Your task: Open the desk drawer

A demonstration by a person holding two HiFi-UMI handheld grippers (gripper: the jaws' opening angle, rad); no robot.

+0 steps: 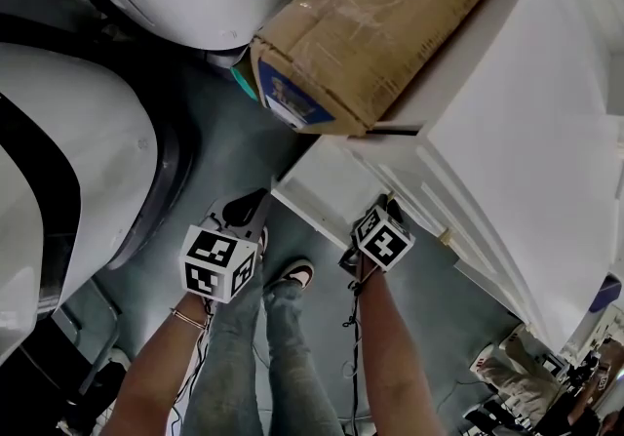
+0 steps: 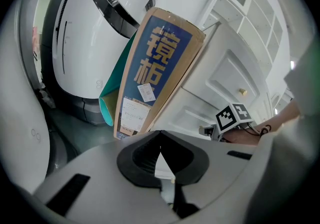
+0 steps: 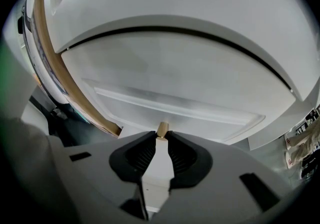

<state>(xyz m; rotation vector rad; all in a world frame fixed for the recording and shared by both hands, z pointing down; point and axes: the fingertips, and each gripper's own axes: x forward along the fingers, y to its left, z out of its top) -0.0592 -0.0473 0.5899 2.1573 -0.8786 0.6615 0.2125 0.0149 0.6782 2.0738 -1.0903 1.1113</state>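
While the head view hid the knob itself, it showed the right gripper (image 1: 388, 212) pressed against the front of the drawer (image 1: 331, 180), low on the white table (image 1: 526, 132). The left gripper (image 1: 246, 210) hung well left of the knob, clear of the drawer front. A box (image 1: 380, 24) leaned on the table far above the knob.

In the left gripper view, that gripper's fingers (image 2: 142, 158) met at their tips with nothing between them. It looked idle, and best kept left of the knob, out of the drawer's path.

In the right gripper view, the knob (image 3: 162, 129) sat between the tips of the fingers (image 3: 145, 155). They were partly closed and pinched it on both sides, though only at their very ends. The drawer seemed fully shut, its panel flush around the knob.

The hold looked shallow, so a hard tug could probably slip it off. A firmer squeeze seemed wise, with the fingers seated deeper around the knob if there was room. The pull then called for a straight, steady draw along the knob's own line, without twisting. The person's legs stood close below the knob and would likely need to give way.
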